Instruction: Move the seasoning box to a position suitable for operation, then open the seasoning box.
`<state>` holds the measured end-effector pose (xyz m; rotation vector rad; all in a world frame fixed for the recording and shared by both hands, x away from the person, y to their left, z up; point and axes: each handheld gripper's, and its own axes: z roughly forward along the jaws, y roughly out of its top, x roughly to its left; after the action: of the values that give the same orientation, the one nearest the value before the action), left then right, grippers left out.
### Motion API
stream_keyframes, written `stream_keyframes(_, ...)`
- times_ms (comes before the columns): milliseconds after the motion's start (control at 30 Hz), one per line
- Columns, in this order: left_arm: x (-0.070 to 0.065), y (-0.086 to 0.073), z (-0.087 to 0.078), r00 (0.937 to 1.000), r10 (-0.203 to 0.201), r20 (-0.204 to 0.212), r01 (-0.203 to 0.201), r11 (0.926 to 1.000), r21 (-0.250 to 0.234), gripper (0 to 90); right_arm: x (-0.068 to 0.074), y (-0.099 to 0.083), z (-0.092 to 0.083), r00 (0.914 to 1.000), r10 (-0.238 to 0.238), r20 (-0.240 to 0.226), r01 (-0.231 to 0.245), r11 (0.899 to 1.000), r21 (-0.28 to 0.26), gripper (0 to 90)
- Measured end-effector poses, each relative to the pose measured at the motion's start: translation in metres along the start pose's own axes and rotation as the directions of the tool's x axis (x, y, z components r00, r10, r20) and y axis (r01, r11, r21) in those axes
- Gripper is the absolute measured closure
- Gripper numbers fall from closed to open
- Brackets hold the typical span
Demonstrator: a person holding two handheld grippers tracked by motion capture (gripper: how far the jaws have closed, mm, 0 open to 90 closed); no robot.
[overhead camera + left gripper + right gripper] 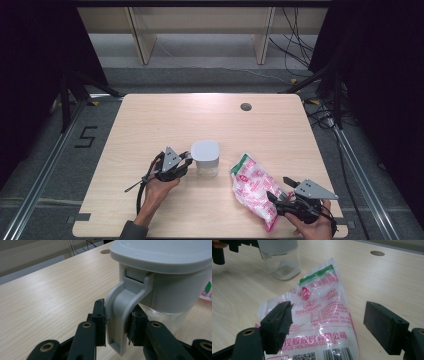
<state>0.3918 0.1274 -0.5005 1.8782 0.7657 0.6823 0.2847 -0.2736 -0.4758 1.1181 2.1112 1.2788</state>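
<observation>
Left gripper (117,327), its jaws clamped on the jar's grey latch (122,315), should lift that flap gently (right gripper (328,325) gapes over the bag (319,322)).

Jar (206,159) and bag (254,190) crowd near half; far tabletop (200,115) open.

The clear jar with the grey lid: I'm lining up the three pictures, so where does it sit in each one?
High view: the jar stands mid-table, beside the left gripper.
Left gripper view: upper right, its grey latch hanging between the jaws, which close on it.
Right gripper view: top left, behind the plastic bag.
Shared landmark: the round table hole.
</observation>
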Motion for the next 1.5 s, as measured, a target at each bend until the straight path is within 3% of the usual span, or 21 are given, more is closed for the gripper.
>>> stream_keyframes(33,0.0,0.0,0.0,1.0,-0.002,0.007,0.002,1.0,-0.002,70.7,-0.002,0.0,0.002,0.9995,-0.031,-0.01,0.03,0.999,-0.008,23.7)
stream_keyframes(133,-0.001,0.001,0.001,1.0,0.009,0.004,-0.009,1.0,0.005,70.8,0.0,0.0,0.001,0.9999,-0.014,-0.003,0.014,1.0,-0.001,23.6)
stream_keyframes(167,-0.002,0.001,0.001,1.0,0.003,0.007,-0.003,1.0,0.001,70.7,-0.002,0.0,0.001,0.9994,-0.035,0.001,0.036,0.999,-0.004,23.6)
stream_keyframes(367,0.0,0.0,0.003,0.9995,-0.019,0.023,0.019,0.9998,-0.004,70.2,0.0,0.0,0.0,1.0,-0.007,-0.003,0.007,1.0,-0.004,23.7)
stream_keyframes(400,0.0,-0.001,0.003,0.9996,-0.019,0.021,0.019,0.9998,-0.006,69.1,-0.002,0.0,0.001,0.9996,-0.028,-0.009,0.028,1.0,-0.007,23.7)
stream_keyframes(500,0.002,-0.001,0.0,0.9996,-0.023,0.016,0.023,0.9997,-0.007,63.9,-0.002,0.0,0.001,0.9994,-0.034,-0.011,0.034,0.999,-0.01,23.7)
stream_keyframes(733,0.003,0.008,-0.019,0.9955,-0.078,0.053,0.077,0.9965,0.032,31.9,-0.002,0.0,0.0,0.9992,-0.038,-0.008,0.038,0.999,-0.012,23.7)
stream_keyframes(833,0.002,0.014,-0.027,0.995,-0.07,0.072,0.066,0.9965,0.051,29.8,-0.002,0.0,0.0,0.9993,-0.034,-0.011,0.034,0.999,-0.011,23.7)
stream_keyframes(1000,0.001,0.024,-0.036,0.9885,-0.127,0.082,0.124,0.9915,0.04,28.0,-0.001,0.0,0.0,0.9992,-0.04,-0.007,0.04,0.999,-0.007,23.7)
stream_keyframes(1033,0.001,0.027,-0.038,0.9888,-0.121,0.088,0.118,0.9924,0.034,28.1,0.0,0.0,0.0,0.9992,-0.039,-0.009,0.039,0.999,-0.008,23.7)
stream_keyframes(1133,0.0,0.032,-0.041,0.9844,-0.137,0.11,0.135,0.9905,0.024,30.9,-0.001,0.0,0.001,0.9995,-0.032,-0.007,0.032,0.999,-0.014,23.2)
stream_keyframes(1200,0.001,0.035,-0.043,0.9866,-0.126,0.104,0.126,0.992,0.009,34.9,-0.002,0.001,0.001,0.9998,-0.021,0.004,0.021,1.0,-0.02,23.1)
stream_keyframes(1233,0.002,0.036,-0.044,0.9903,-0.097,0.1,0.098,0.9952,-0.003,39.3,0.0,0.001,0.001,1.0,0.006,-0.005,-0.006,1.0,-0.015,23.1)
stream_keyframes(1300,0.002,0.036,-0.045,0.9911,-0.091,0.097,0.094,0.9954,-0.02,47.3,0.0,0.001,0.0,1.0,-0.002,0.004,0.002,1.0,-0.008,22.7)
stream_keyframes(1333,0.003,0.036,-0.045,0.9933,-0.071,0.091,0.074,0.9968,-0.032,54.1,0.0,0.001,0.001,1.0,0.007,0.001,-0.007,1.0,-0.01,22.7)
stream_keyframes(1367,0.004,0.035,-0.044,0.9947,-0.054,0.088,0.058,0.9974,-0.042,59.8,-0.002,0.001,0.001,0.9999,-0.015,-0.005,0.015,1.0,-0.017,22.7)
stream_keyframes(1433,0.005,0.034,-0.042,0.9966,-0.042,0.071,0.046,0.9974,-0.054,70.8,0.001,0.001,0.0,1.0,0.008,-0.001,-0.008,1.0,-0.011,22.7)
stream_keyframes(1500,0.007,0.033,-0.04,0.9977,-0.03,0.061,0.035,0.9968,-0.072,75.6,0.002,0.001,0.0,1.0,0.002,0.002,-0.002,1.0,-0.005,22.7)
